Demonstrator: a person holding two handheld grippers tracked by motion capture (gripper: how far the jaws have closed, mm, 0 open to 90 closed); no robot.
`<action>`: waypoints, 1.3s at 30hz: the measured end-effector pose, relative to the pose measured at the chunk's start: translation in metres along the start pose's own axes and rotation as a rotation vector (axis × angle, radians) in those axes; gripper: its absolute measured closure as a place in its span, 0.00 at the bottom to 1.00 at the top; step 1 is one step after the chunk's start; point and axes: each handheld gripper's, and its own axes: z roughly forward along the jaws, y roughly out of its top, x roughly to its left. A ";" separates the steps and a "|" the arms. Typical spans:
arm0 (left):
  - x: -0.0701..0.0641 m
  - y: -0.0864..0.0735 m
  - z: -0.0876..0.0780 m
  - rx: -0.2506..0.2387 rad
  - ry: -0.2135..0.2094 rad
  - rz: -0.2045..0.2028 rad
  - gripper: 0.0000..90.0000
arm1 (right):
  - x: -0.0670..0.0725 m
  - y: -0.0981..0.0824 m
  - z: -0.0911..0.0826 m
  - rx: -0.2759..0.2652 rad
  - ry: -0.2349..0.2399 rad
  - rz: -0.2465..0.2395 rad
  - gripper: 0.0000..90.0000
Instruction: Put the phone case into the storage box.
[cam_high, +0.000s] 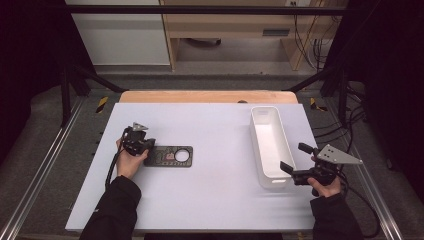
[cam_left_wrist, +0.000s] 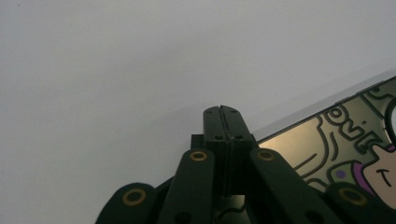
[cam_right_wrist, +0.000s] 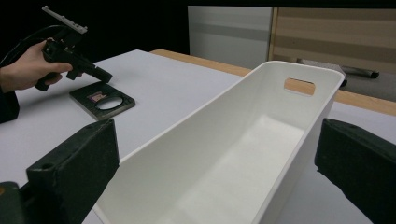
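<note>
On the dark plate, cartoon lettering too partial to read.

A: Bkgd? Dim room, grey floor w/ metal rails.
B: Behind the white surface: wooden furniture, pale wall panel, cables at far right, dark frame bars.

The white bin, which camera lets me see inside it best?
The right gripper view: the white bin sits close between the open jaws, so you look along its empty inside to the handle slot. The high view shows the whole bin from above, small, on the table. The left gripper view looks at the table and a dark plate.
</note>
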 end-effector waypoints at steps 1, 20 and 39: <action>-0.001 0.000 0.000 0.004 0.001 0.006 0.99 | 0.000 0.000 0.000 -0.001 0.001 0.000 0.00; -0.008 -0.005 -0.009 0.042 -0.021 0.020 0.99 | 0.000 0.001 -0.002 -0.007 0.001 0.001 0.00; -0.023 -0.013 -0.016 0.101 -0.045 0.085 1.00 | 0.000 0.002 -0.002 -0.012 0.006 0.001 0.00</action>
